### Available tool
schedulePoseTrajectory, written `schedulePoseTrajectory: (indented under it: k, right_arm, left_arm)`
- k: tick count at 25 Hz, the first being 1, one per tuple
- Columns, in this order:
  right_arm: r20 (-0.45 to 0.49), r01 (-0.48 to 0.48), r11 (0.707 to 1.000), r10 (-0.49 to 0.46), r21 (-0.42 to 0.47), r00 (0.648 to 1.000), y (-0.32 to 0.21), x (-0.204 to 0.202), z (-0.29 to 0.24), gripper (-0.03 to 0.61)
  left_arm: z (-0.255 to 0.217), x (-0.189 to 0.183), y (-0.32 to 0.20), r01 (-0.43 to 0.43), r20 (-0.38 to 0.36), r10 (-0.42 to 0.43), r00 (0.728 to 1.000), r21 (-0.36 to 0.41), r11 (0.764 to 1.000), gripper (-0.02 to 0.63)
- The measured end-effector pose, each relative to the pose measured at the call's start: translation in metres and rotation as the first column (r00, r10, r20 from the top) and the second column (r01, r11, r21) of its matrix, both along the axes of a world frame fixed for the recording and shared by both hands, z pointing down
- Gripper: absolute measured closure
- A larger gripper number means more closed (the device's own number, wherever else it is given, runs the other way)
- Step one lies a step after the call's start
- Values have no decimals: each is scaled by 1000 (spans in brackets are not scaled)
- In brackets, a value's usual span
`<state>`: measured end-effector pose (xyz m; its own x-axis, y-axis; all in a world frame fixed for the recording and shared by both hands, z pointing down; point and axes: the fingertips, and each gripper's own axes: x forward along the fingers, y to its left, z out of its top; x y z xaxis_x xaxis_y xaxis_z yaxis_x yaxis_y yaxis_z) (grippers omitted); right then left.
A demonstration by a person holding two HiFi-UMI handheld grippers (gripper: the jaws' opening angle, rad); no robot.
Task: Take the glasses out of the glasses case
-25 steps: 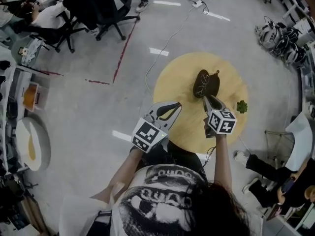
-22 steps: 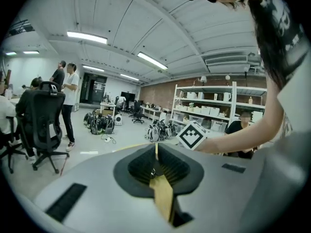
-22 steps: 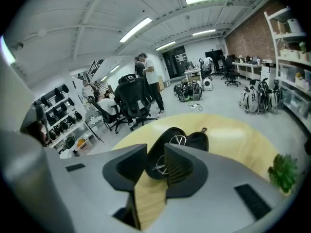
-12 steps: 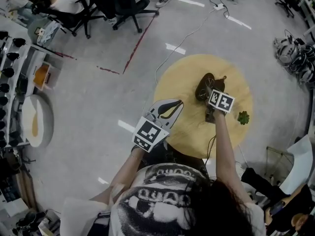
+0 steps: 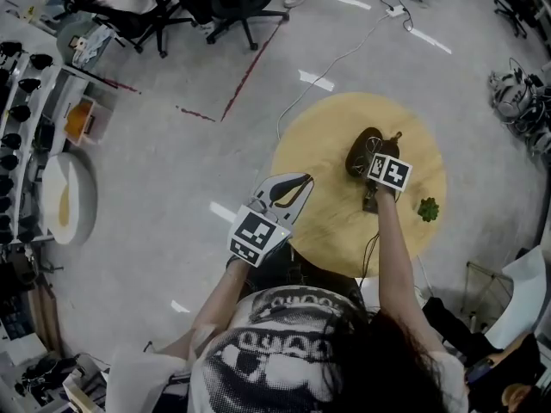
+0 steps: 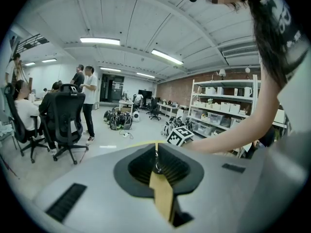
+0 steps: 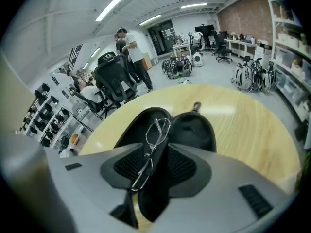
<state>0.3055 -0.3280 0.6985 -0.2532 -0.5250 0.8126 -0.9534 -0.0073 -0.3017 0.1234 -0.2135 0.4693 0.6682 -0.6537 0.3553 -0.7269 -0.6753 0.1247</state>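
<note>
A dark glasses case point(image 5: 362, 151) lies open on the round wooden table point(image 5: 318, 149). Thin wire-framed glasses point(image 7: 156, 130) rest in the case point(image 7: 197, 130), along its left half. My right gripper point(image 5: 375, 155) points steeply down over the case. Its jaws are opening, and the glasses frame runs up between them point(image 7: 156, 150) with the pads not pressing on it. My left gripper point(image 5: 301, 182) hovers at the table's left edge, shut with nothing in it point(image 6: 156, 152). In the left gripper view the right gripper's marker cube point(image 6: 178, 135) shows beyond the jaws.
A small green plant point(image 5: 427, 209) sits on the table at the right, close to my right arm. Office chairs point(image 5: 219, 3) and a floor cable point(image 5: 323, 67) lie beyond the table. Shelving point(image 5: 34, 119) lines the left wall. Another person point(image 5: 465, 334) sits at lower right.
My right gripper has gone forward and down from the table's near edge to over the open case. My left gripper has stayed where it was.
</note>
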Motion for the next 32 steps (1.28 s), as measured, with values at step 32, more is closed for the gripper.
schedulePoseTrajectory:
  k: [32]
  right_arm:
    - [297, -142, 957, 64, 251, 953, 41, -40, -108, 572]
  left_arm:
    - [3, -65, 20, -31, -22, 31, 999, -1, 1000, 592]
